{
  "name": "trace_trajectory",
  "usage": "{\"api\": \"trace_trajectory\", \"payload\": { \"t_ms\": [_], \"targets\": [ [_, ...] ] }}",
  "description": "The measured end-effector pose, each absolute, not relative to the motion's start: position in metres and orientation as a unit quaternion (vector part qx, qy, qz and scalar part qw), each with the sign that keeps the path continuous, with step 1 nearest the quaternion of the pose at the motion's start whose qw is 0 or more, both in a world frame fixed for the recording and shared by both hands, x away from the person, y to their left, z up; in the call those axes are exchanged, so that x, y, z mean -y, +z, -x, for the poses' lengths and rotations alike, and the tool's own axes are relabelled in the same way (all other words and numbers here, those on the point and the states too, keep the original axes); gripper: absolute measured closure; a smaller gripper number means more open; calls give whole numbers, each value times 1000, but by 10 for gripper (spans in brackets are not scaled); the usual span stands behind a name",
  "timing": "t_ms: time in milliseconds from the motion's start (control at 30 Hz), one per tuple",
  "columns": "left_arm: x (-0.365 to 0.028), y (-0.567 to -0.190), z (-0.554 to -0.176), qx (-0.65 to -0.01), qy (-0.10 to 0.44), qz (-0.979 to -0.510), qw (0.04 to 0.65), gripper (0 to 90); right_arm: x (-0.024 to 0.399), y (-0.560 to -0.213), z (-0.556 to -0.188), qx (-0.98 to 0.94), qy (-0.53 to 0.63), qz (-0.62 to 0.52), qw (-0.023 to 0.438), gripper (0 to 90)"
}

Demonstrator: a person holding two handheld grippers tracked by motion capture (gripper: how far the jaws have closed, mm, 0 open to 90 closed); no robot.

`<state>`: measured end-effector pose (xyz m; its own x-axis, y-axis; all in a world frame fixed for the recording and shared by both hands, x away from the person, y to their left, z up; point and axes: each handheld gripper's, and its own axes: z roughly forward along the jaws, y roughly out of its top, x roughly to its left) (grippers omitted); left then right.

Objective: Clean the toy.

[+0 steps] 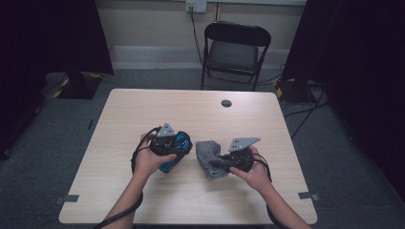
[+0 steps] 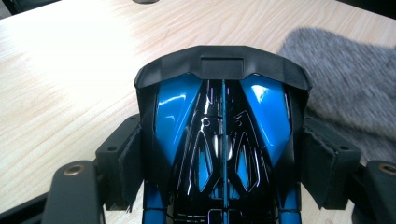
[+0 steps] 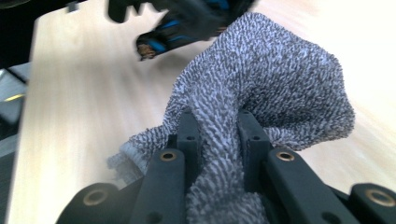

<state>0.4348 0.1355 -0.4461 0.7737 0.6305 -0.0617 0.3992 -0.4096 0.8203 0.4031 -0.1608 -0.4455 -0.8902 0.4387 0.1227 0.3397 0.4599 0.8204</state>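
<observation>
Your left gripper (image 2: pixel 223 154) is clamped on the blue and black toy car (image 2: pixel 222 140), pads squeezing both flanks, holding it just above the bench (image 1: pixel 143 109). Your right gripper (image 3: pixel 218 130) has a bunched fold of the grey cloth (image 3: pixel 271 84) pinched between its jaws, the rest of it hanging loose. From the high view, car and cloth sit side by side near the middle, close but not quite touching, I think; that angle's small, so hard to be sure. Looks like you're at the wipe-down step, with both things picked up and nothing rubbed yet. Next you'd bring the cloth across onto the car's shell and keep the car steady while you do it.
</observation>
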Motion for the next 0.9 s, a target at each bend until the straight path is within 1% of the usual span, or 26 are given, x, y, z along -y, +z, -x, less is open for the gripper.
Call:
{"api": "trace_trajectory", "payload": {
  "t_ms": [33, 67, 300, 567, 900],
  "targets": [
    [-136, -446, -435, -310, 130, -829, 446, 256, 161, -445, -403, -853, 467, -228, 53, 752],
    [-133, -446, -434, -306, 128, -832, 445, 256, 166, -443, -409, -849, 465, -243, 64, 751],
    [-122, -444, -431, -291, 119, -836, 450, 256, 173, -435, -429, -845, 460, -260, 78, 751],
    [-112, -444, -427, -277, 110, -842, 450, 256, 161, -429, -451, -847, 457, -262, 77, 749],
    [-101, -445, -423, -258, 97, -851, 448, 256, 142, -425, -459, -852, 455, -248, 75, 748]
  ]
}}
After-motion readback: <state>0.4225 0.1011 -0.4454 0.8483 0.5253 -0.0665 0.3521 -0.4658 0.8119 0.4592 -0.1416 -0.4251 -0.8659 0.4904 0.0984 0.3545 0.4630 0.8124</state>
